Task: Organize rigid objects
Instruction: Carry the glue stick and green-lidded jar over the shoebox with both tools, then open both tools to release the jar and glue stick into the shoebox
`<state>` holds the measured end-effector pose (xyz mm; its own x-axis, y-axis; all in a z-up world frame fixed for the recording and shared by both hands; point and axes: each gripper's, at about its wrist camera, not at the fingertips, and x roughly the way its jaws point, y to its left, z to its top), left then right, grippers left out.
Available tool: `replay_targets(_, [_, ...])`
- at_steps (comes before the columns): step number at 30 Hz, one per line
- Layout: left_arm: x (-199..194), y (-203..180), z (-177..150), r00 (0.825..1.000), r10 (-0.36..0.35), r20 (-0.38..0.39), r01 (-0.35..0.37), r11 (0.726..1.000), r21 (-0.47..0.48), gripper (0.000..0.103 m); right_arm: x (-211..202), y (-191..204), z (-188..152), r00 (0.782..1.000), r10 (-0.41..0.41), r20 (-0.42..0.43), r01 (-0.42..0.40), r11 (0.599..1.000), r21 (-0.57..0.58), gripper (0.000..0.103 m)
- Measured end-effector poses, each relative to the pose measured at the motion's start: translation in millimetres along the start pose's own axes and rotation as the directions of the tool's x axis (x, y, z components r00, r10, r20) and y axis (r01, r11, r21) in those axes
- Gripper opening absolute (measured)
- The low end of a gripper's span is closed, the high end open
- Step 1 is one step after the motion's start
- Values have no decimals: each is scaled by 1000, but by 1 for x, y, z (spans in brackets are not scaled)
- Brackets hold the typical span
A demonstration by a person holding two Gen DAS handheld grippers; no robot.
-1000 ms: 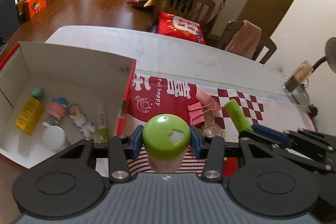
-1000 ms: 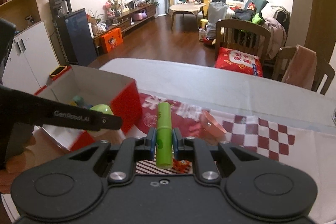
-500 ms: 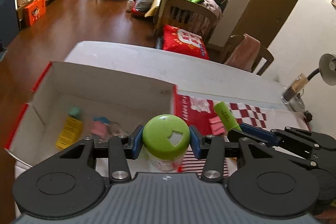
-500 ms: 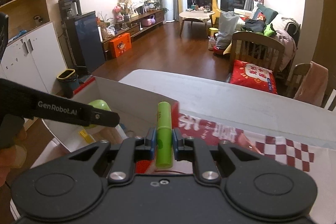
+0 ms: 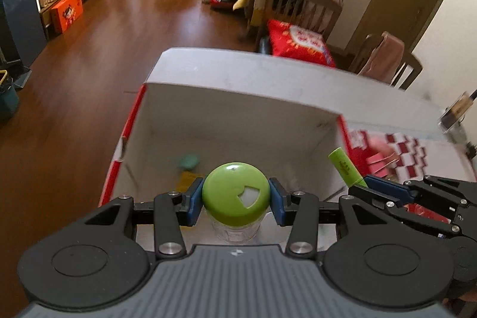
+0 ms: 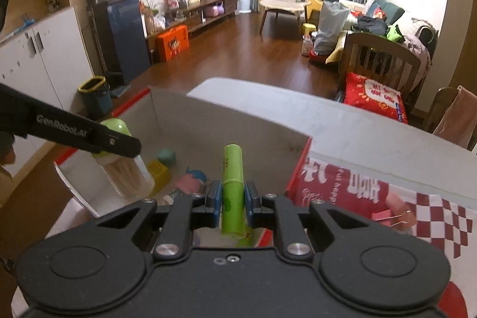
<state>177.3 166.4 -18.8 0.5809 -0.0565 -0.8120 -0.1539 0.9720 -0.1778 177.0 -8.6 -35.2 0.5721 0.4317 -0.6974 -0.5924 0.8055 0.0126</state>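
Observation:
My left gripper [image 5: 236, 198] is shut on a clear jar with a green lid [image 5: 236, 194] and holds it above the open cardboard box [image 5: 238, 109]. The jar also shows in the right wrist view [image 6: 125, 166], inside the box's left part. My right gripper [image 6: 233, 200] is shut on a green tube [image 6: 233, 187], held over the box's near right corner. The tube and right gripper also show in the left wrist view [image 5: 345, 169]. Inside the box [image 6: 226, 121] lie a teal block [image 6: 166, 157], a yellow box [image 6: 159, 172] and a pink toy [image 6: 190, 182].
A red and white cloth [image 6: 357, 189] covers the white table [image 6: 372, 133] right of the box, with a pink binder clip [image 6: 390, 213] on it. Chairs with a red cushion [image 6: 375, 97] stand behind the table. A desk lamp [image 5: 456, 112] is at the far right.
Both grippers have moved left with their objects, from over the red cloth to over the open box. The box now fills the middle of both views.

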Motion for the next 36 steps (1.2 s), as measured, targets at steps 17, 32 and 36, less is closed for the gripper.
replay_targets(17, [60, 10, -5, 993, 18, -118, -9, 997, 77, 45, 53, 28, -13, 991, -21, -136, 18, 1000, -19, 15])
replay_targets(32, [89, 6, 10, 993, 75, -90, -68, 995, 79, 45, 43, 36, -16, 987, -7, -161, 6, 1000, -5, 24])
replay_targets(36, [92, 9, 10, 992, 83, -93, -77, 995, 68, 46, 39, 34, -15, 988, -6, -155, 7, 1000, 3, 29])
